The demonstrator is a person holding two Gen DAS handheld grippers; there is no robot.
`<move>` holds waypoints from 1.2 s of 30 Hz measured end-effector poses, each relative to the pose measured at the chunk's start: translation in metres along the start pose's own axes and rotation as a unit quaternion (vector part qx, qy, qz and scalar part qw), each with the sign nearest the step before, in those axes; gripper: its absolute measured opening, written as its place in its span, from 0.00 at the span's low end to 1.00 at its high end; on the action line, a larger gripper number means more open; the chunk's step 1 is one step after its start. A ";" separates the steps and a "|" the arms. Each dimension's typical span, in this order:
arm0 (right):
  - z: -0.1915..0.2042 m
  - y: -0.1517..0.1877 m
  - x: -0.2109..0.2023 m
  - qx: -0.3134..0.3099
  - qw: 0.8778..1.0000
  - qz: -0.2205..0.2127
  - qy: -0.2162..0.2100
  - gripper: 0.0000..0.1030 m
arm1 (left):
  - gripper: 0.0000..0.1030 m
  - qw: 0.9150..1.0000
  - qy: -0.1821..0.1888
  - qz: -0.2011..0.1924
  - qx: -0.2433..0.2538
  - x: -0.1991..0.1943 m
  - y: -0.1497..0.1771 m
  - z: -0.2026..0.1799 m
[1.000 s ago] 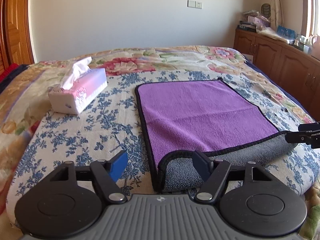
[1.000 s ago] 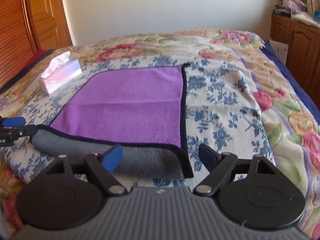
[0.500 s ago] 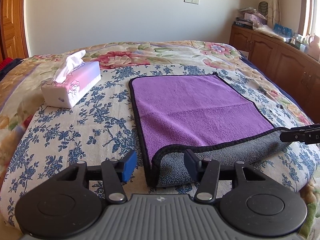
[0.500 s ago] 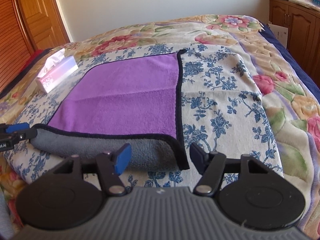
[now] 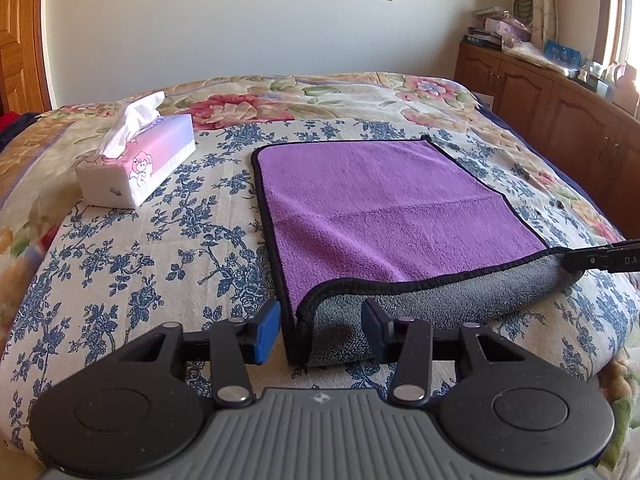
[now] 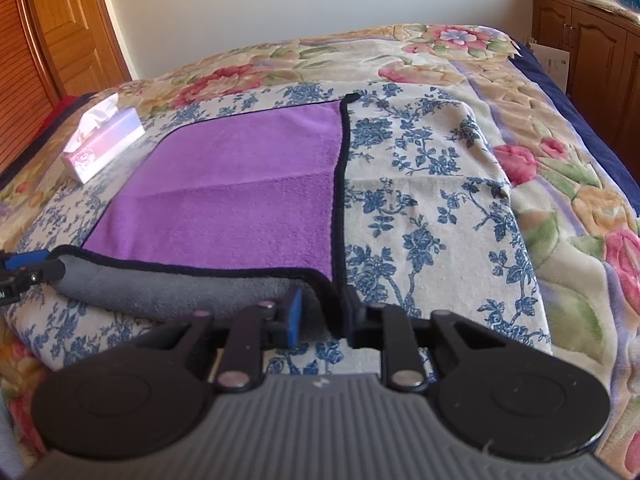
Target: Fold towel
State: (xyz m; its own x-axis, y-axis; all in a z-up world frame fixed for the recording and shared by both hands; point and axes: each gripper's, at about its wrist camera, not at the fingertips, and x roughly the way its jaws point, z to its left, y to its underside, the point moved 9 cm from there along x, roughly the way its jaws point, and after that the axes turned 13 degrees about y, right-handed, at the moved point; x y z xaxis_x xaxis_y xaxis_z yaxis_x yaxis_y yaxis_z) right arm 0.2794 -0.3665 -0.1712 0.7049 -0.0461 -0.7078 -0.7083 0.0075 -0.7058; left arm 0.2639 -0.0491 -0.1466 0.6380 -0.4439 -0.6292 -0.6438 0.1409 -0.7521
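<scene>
A: Start at the left gripper (image 5: 318, 330). What is it doing?

B: Its jaws are closing, and the near left corner of the purple towel (image 5: 384, 208) sits between them, low in the left wrist frame. The blue pads are not yet pressed on the cloth; there is a gap on each side.

A: And the right gripper (image 6: 320, 318)?

B: Also closing, and much narrower. The towel's near right corner, black hem and grey underside, is between its fingers at the lower centre of the right wrist frame. I cannot tell whether the pads already pinch it.

A: Where does the towel lie?

B: Flat on the flowered bed cover (image 5: 132, 264), filling the middle of both frames, with its near edge curled over to show grey. A tissue box (image 5: 140, 160) stands apart, upper left.

A: So how far along?

B: I'd judge barely begun: corners being taken, no fold made. Lifting the near edge over to the far edge is all left.
</scene>
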 end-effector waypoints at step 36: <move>0.005 -0.007 -0.001 -0.037 0.999 -0.008 -0.033 0.03 | 0.07 1.000 0.010 -0.008 -0.003 -0.003 -0.002 -0.003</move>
State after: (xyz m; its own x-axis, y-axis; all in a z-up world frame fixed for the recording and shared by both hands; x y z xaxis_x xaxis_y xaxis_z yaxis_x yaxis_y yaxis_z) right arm 0.2839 -0.3618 -0.1651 0.7157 0.0197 -0.6981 -0.6958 -0.0664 -0.7152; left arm 0.2617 -0.0511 -0.1430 0.6397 -0.4629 -0.6136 -0.6367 0.1280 -0.7604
